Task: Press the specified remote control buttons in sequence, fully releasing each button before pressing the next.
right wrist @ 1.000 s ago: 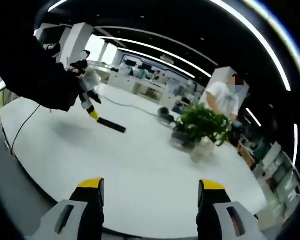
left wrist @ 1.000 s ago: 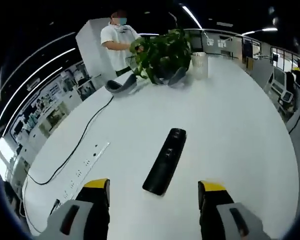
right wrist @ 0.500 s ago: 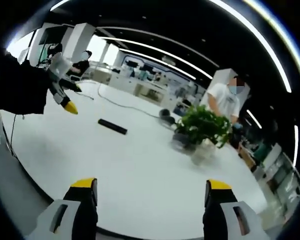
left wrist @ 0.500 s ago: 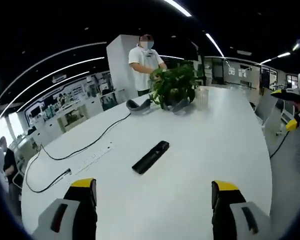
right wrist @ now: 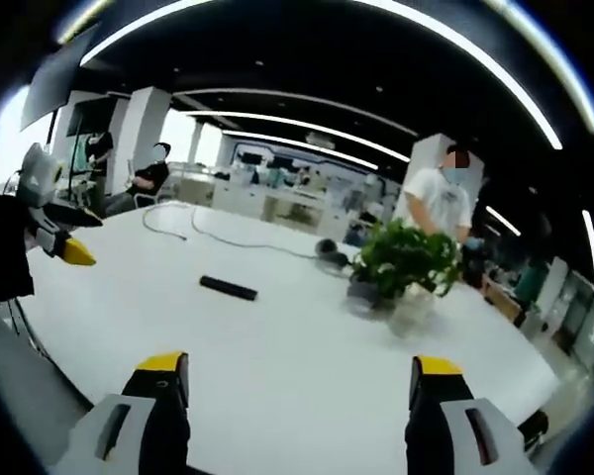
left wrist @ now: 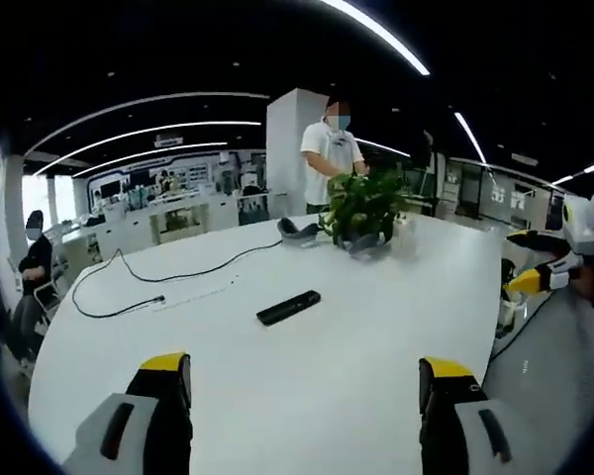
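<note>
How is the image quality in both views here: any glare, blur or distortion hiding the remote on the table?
Left gripper view: strong fisheye bending of the ceiling lights, but the remote reads sharp and dark against the evenly lit white table; mild sheen, no hard shadows. Right gripper view: softer overall, the remote small, the plant slightly blurred, bright window glare at upper left.

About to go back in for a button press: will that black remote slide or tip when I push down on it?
The remote lies flat and low on the table, so tipping looks unlikely. The tabletop appears smooth and glossy, so an off-vertical push may make it skate. It looks slim and probably light, and nothing braces it.
</note>
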